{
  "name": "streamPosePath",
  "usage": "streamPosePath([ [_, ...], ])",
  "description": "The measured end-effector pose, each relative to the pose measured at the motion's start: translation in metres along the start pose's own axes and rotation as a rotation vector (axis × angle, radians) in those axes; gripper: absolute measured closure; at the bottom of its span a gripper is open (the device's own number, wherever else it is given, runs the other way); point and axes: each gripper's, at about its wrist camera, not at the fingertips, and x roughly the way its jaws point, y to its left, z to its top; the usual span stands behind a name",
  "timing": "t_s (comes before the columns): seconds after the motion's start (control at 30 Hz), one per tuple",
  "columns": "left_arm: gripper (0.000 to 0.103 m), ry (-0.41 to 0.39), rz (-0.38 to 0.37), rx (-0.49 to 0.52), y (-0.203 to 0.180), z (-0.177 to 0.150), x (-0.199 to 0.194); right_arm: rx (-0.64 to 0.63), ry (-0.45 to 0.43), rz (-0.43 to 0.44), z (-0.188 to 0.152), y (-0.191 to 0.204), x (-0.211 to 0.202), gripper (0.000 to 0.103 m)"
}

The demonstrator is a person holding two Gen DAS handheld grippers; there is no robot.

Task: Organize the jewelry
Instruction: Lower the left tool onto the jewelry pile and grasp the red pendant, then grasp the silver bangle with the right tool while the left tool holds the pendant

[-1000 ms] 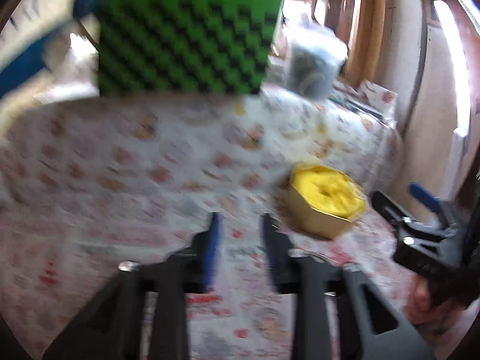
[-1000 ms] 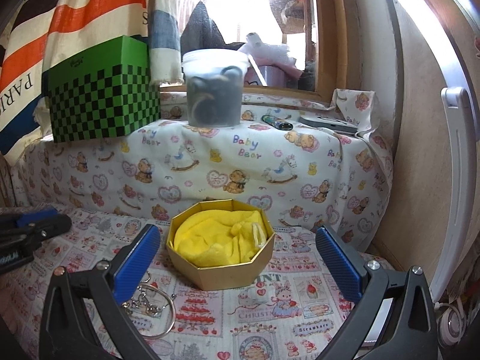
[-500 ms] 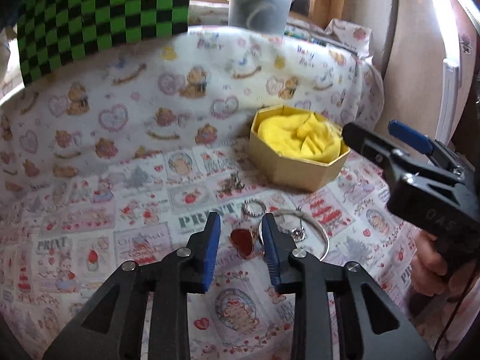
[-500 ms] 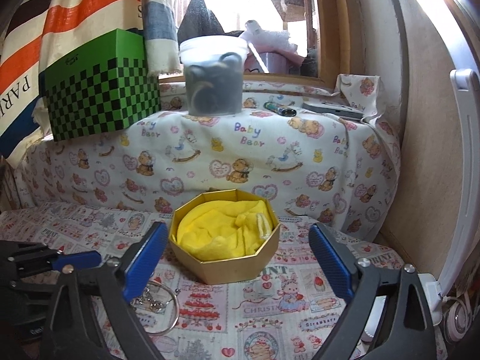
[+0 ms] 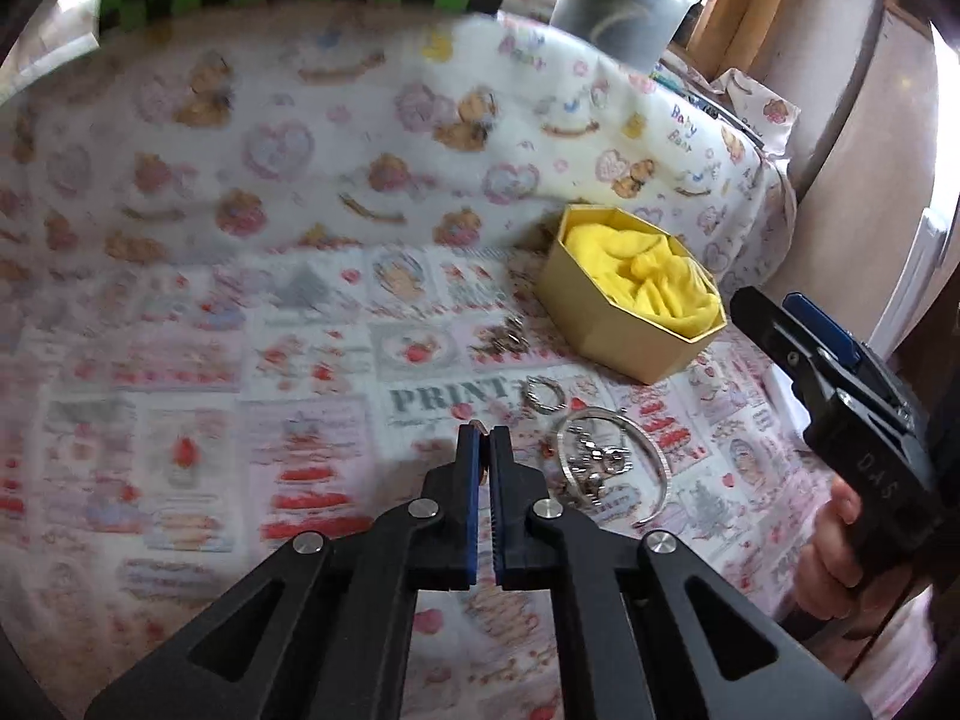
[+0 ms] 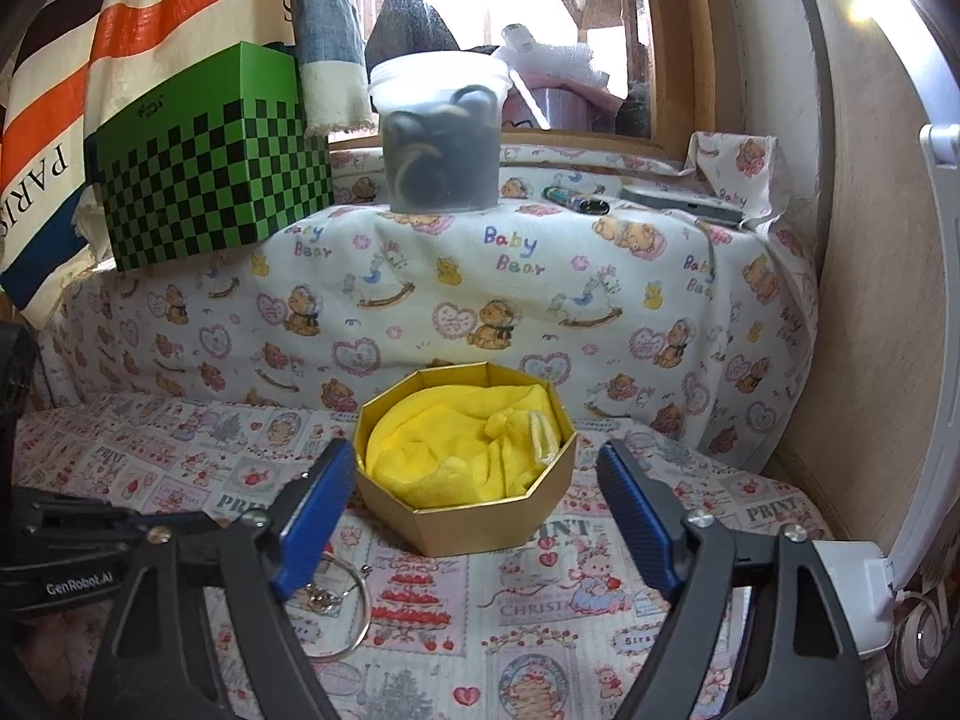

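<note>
Printed-cloth table carries a gold octagonal cardboard box lined with yellow cloth at centre right, a light, stiff, slippery silver wire bangle below it, best pinched at its rim; left hand-held gripper clenched, contents indiscernible, right hand-held gripper released.

The patterned cloth on the worktop reads "PRINT" and "CHRIST…". Behind the gold box, the draped bear cloth says "Baby Bear". The left gripper bears "GenRobot.AI"; the striped bag shows "PARI…".
</note>
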Motion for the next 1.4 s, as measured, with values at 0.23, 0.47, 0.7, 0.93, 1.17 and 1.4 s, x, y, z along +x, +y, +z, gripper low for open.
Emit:
streamPosePath([
  [0.23, 0.101, -0.159, 0.266, 0.095, -0.013, -0.005, -0.054, 0.030, 0.100, 0.140, -0.002, 0.005, 0.004, 0.042],
  [0.47, 0.101, -0.381, 0.393, 0.071, -0.005, 0.001, -0.103, -0.027, 0.238, 0.222, -0.012, 0.031, 0.015, 0.050],
  [0.7, 0.101, -0.393, 0.399, 0.088, -0.009, 0.002, -0.109, -0.090, 0.329, 0.163, -0.019, 0.059, 0.028, 0.028],
  [0.93, 0.101, -0.342, 0.416, 0.057, -0.004, 0.002, -0.092, -0.146, 0.404, 0.110, -0.032, 0.079, 0.050, 0.028],
  [1.17, 0.101, -0.296, 0.403, -0.008, 0.013, 0.004, -0.085, -0.097, 0.424, 0.187, -0.032, 0.071, 0.050, 0.043],
  [1.4, 0.101, -0.307, 0.424, -0.001, 0.013, 0.004, -0.086, -0.041, 0.396, 0.263, -0.022, 0.053, 0.028, 0.043],
])
